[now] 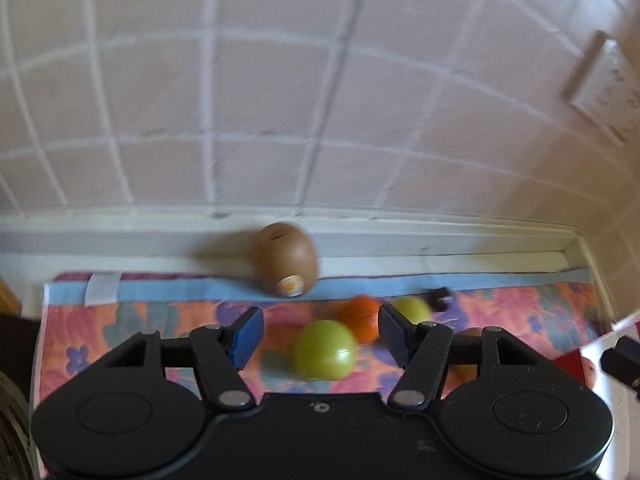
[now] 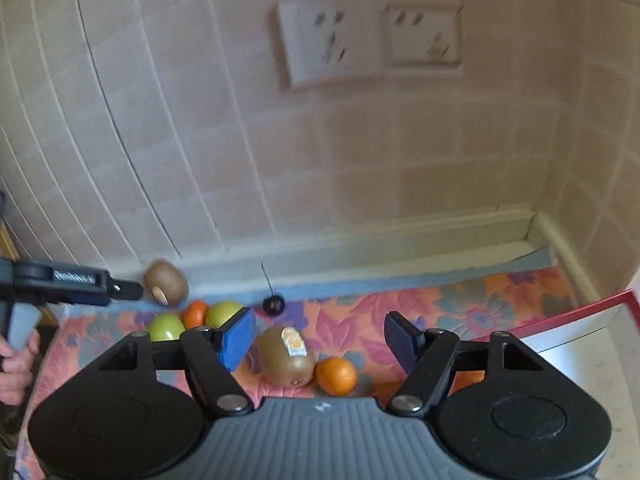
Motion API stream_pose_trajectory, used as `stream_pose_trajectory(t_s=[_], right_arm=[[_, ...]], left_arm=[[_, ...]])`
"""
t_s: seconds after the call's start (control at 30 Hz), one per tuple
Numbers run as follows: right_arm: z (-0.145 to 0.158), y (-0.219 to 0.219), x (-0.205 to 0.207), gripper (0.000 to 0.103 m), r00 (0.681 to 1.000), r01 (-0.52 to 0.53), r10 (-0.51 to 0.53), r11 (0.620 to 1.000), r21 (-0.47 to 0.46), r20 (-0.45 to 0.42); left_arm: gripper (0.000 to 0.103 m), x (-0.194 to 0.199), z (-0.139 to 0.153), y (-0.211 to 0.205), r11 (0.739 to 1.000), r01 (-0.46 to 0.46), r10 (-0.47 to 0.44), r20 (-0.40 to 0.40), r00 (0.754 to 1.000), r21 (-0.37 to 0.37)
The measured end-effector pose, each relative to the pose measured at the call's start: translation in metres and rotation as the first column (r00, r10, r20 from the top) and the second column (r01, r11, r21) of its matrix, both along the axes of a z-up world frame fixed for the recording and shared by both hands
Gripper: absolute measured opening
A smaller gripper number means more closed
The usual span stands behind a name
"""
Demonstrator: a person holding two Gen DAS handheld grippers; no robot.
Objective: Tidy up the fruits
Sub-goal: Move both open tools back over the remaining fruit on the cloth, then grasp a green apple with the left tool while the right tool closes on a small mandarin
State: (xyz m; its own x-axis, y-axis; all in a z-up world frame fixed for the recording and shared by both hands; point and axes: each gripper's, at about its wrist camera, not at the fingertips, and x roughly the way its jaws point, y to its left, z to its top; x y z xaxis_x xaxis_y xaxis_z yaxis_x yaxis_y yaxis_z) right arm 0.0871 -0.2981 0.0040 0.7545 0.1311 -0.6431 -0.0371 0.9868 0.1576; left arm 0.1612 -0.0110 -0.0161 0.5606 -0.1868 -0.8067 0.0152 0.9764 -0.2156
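A: Left gripper point(image 1: 320, 334) first: its blue-padded fingers point(image 1: 246, 336) stand about half apart and hold nothing. A green apple point(image 1: 324, 350) sits in the gap, but the pads do not press on it.

B: And just past that apple?

A: An orange point(image 1: 360, 316) right behind it, then a second green apple point(image 1: 412, 308) peeking over the right finger. All of it lies on the flowered cloth point(image 1: 520, 312) that covers the worktop. It is blurred, mind you.

B: Further back?

A: A brown kiwi point(image 1: 284, 258) on the cloth's blue border, close to the tiled wall point(image 1: 280, 100), with a small dark fruit point(image 1: 440, 296) off to its right.

B: Over to the right gripper point(image 2: 320, 340), then.

A: Same story: fingers point(image 2: 238, 338) parted, nothing gripped. Below the gap lie a stickered kiwi point(image 2: 286, 356) and a second orange point(image 2: 336, 376), touching each other, neither touched by a pad.

B: Anything in the way?

A: A red-edged tray point(image 2: 580, 320) sits at the right side. To the left, beyond the left finger, is the apple-and-orange cluster, and the other gripper reaches in there with a hand point(image 2: 14, 364) on its handle. Wall sockets point(image 2: 368, 40) are up on the far wall.
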Motion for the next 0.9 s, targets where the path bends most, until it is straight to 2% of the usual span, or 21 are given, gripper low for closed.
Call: stream_pose_trajectory(t_s=[0.07,0.13,0.3,0.4,0.57,0.7,0.77,0.8,0.87,0.9], right_arm=[[-0.017,0.007,0.006,0.062,0.999,0.001,0.000,1.000,0.011,-0.045],[-0.034,0.011,0.005,0.058,0.996,-0.002,0.002,1.000,0.003,-0.091],[-0.070,0.017,-0.007,0.057,0.991,0.046,-0.052,0.998,-0.053,-0.126],[-0.081,0.021,-0.010,0.056,0.992,0.064,-0.077,0.991,-0.120,-0.103],[-0.096,0.011,-0.009,0.053,0.989,0.100,-0.110,0.990,-0.101,-0.095],[-0.110,0.007,-0.010,0.040,0.989,0.102,-0.112,0.990,-0.095,-0.096],[-0.116,0.005,-0.013,0.023,0.990,0.106,-0.113,0.991,-0.087,-0.081],[-0.117,0.005,-0.016,0.022,0.992,0.105,-0.111,0.991,-0.081,-0.062],[-0.120,0.003,-0.020,0.022,0.994,0.103,-0.106,0.992,-0.079,-0.032],[-0.121,0.003,-0.019,0.022,0.994,0.098,-0.101,0.992,-0.082,-0.033]], left_arm=[[0.075,0.001,-0.009,0.005,1.000,-0.007,0.007,-0.013,1.000,-0.009],[0.075,0.003,-0.019,0.008,1.000,-0.002,0.002,-0.020,1.000,-0.020],[0.075,0.011,-0.037,0.006,0.999,0.018,-0.020,-0.039,0.999,-0.044],[0.075,0.015,-0.047,0.003,0.998,0.016,-0.019,-0.058,0.998,-0.061],[0.076,0.018,-0.057,-0.003,0.998,0.042,-0.046,-0.073,0.996,-0.051],[0.075,0.021,-0.063,-0.007,0.997,0.056,-0.059,-0.070,0.996,-0.044],[0.076,0.022,-0.064,-0.009,0.997,0.063,-0.065,-0.062,0.996,-0.037],[0.075,0.021,-0.065,-0.011,0.997,0.069,-0.071,-0.050,0.996,-0.032],[0.058,0.021,-0.064,-0.013,0.995,0.096,-0.097,-0.032,0.995,-0.035],[0.058,0.020,-0.063,-0.013,0.994,0.105,-0.106,-0.026,0.994,-0.042]])
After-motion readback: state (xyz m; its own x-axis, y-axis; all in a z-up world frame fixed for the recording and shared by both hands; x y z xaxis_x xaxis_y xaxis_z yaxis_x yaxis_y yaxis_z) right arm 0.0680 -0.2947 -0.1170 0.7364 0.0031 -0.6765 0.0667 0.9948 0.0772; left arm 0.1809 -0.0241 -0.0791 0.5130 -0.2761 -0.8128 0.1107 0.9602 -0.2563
